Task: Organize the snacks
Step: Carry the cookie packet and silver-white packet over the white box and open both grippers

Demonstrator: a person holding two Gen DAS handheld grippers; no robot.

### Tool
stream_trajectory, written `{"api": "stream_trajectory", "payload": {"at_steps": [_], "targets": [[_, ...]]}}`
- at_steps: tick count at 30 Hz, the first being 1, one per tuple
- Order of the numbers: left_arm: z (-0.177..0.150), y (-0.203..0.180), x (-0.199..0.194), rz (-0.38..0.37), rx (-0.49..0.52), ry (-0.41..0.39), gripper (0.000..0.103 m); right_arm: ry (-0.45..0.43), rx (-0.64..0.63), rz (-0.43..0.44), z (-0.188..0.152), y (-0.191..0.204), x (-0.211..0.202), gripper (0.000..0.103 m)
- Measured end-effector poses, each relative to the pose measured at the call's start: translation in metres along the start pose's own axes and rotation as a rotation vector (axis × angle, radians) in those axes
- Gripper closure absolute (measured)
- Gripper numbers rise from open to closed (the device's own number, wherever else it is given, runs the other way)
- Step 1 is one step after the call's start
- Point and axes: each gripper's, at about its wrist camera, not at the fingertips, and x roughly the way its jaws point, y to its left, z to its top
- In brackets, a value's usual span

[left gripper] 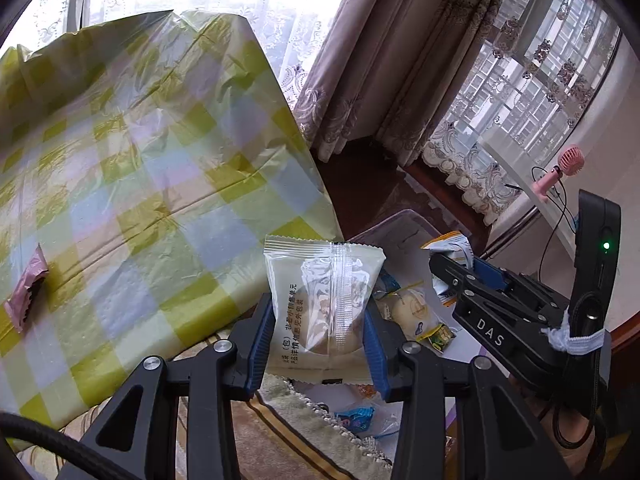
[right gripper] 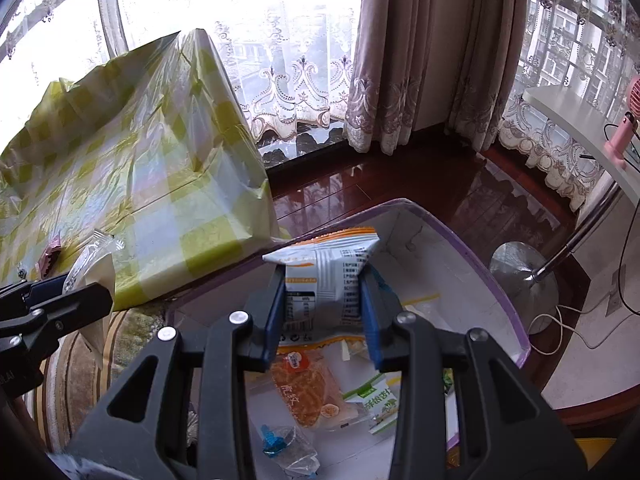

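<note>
Gripper left (left gripper: 320,320) of mine clamps a clear bun packet (left gripper: 322,308), long axis upright, sealed end toward twelve o'clock. My right gripper (right gripper: 324,312) squeezes an orange-and-white snack bag (right gripper: 328,276), also upright, over the purple-rimmed box (right gripper: 480,248); the checkered table (right gripper: 140,184) lies at ten o'clock.
</note>
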Motion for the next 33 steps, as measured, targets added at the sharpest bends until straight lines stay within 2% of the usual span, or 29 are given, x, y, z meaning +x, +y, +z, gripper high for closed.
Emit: {"api": "stream_trajectory", "payload": {"at_steps": [8,9,10,12,15,17,18,21,26,28,31,33], "targets": [[-0.007,-0.023,0.01,-0.09,0.034,0.049,0.06,0.02,0.045,-0.051,-0.004,-0.024,0.003,0.064],[-0.008,-0.024,0.011,-0.102,0.035,0.054,0.057,0.021,0.05,-0.055,-0.004,-0.026,0.003,0.062],[-0.008,-0.025,0.012,-0.115,0.035,0.061,0.055,0.024,0.056,-0.062,-0.003,-0.026,0.004,0.06],[-0.009,-0.024,0.012,-0.127,0.035,0.067,0.053,0.024,0.063,-0.075,-0.002,-0.027,0.003,0.041],[-0.009,-0.023,0.009,-0.118,0.033,0.057,0.039,0.012,0.062,-0.079,0.0,-0.026,0.002,0.033],[-0.008,-0.023,0.004,-0.107,0.038,0.035,0.038,0.01,0.064,-0.082,0.001,-0.024,0.001,0.03],[-0.007,-0.022,0.0,-0.089,0.042,0.016,0.038,0.008,0.064,-0.087,0.002,-0.023,0.0,0.027],[-0.004,-0.025,-0.01,0.031,0.087,-0.027,0.036,-0.002,0.054,-0.106,0.003,-0.019,-0.002,0.022],[-0.003,-0.012,-0.024,0.117,0.06,-0.103,0.033,-0.02,0.03,-0.139,0.007,-0.005,-0.005,0.02],[-0.001,-0.006,-0.029,0.154,0.048,-0.133,0.024,-0.034,0.029,-0.158,0.009,-0.001,-0.008,0.02],[0.002,0.005,-0.04,0.18,0.051,-0.193,0.024,-0.041,0.04,-0.202,0.013,0.004,-0.011,0.018],[0.005,0.013,-0.045,0.224,0.037,-0.208,0.024,-0.048,0.037,-0.211,0.015,0.009,-0.014,0.014]]}}
